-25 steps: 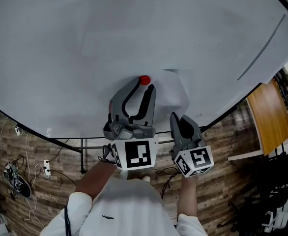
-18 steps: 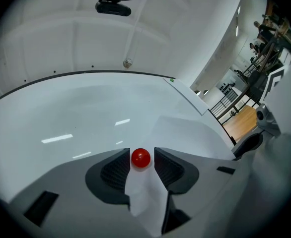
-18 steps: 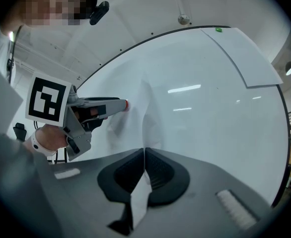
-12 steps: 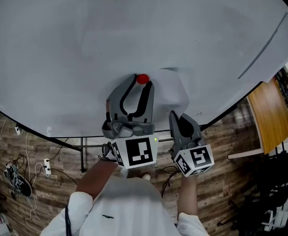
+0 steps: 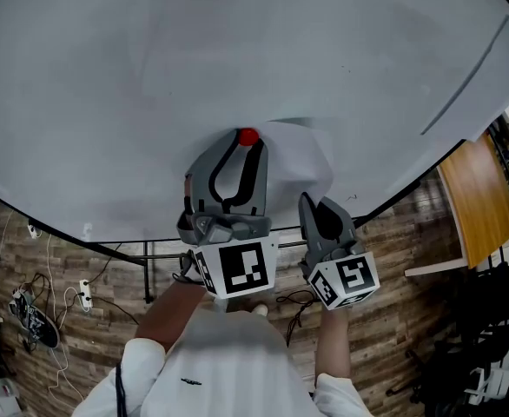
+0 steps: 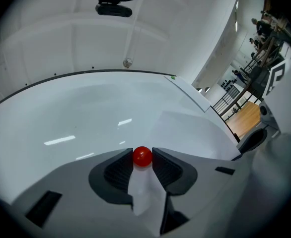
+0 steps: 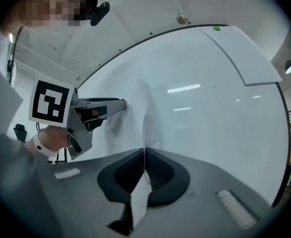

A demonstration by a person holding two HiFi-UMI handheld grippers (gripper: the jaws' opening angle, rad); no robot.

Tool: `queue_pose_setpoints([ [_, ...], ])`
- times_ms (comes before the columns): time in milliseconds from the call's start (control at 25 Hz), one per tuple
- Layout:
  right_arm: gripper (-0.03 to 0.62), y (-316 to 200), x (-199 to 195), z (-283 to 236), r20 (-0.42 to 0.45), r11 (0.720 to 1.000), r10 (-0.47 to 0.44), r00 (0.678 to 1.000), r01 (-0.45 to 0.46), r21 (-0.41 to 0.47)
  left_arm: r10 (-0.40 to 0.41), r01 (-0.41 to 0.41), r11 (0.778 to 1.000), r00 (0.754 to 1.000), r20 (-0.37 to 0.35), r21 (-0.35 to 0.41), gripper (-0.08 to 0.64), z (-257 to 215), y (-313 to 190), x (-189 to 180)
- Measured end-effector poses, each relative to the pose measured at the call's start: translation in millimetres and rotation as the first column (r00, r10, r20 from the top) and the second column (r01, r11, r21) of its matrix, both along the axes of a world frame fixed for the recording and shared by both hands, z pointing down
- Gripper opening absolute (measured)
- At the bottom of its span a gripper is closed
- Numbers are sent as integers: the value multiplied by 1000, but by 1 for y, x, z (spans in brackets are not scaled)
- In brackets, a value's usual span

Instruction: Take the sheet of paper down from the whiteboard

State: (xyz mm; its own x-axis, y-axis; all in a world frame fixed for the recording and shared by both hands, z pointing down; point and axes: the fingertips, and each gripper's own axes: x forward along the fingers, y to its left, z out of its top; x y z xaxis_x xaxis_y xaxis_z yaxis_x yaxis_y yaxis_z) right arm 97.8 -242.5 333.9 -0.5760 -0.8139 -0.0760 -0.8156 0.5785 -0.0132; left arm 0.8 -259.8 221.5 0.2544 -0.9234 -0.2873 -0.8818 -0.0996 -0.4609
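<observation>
- Your left tool [image 5: 247, 144] is clenched on the red magnet [image 6: 142, 156]. Its jaws have just been closing, and both pads touch the ball's sides.
- That magnet pins the paper [image 7: 133, 118] by its upper left corner, low on the whiteboard [image 5: 237, 50] and near the bottom rim.
- Your right tool [image 7: 144, 151] is shut tight on the paper's lower edge (the sheet runs straight in between the two pads).
- The paper lifts off the board there, creasing out toward your right tool, while its upper part lies flat.
- The two tools sit side by side, the left one higher on the board.
</observation>
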Motion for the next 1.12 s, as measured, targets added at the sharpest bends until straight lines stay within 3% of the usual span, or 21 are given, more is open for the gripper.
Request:
queue_pose_setpoints([
  [760,9,-4,13,7,58,995,88,994,-86,-42,80,-86,994,994,-80,-66,121,16,11,-12],
  [1120,9,9,15,6,82,991,130,988,-126,-50,102,-123,982,984,-149,-143,121,36,21,-29],
])
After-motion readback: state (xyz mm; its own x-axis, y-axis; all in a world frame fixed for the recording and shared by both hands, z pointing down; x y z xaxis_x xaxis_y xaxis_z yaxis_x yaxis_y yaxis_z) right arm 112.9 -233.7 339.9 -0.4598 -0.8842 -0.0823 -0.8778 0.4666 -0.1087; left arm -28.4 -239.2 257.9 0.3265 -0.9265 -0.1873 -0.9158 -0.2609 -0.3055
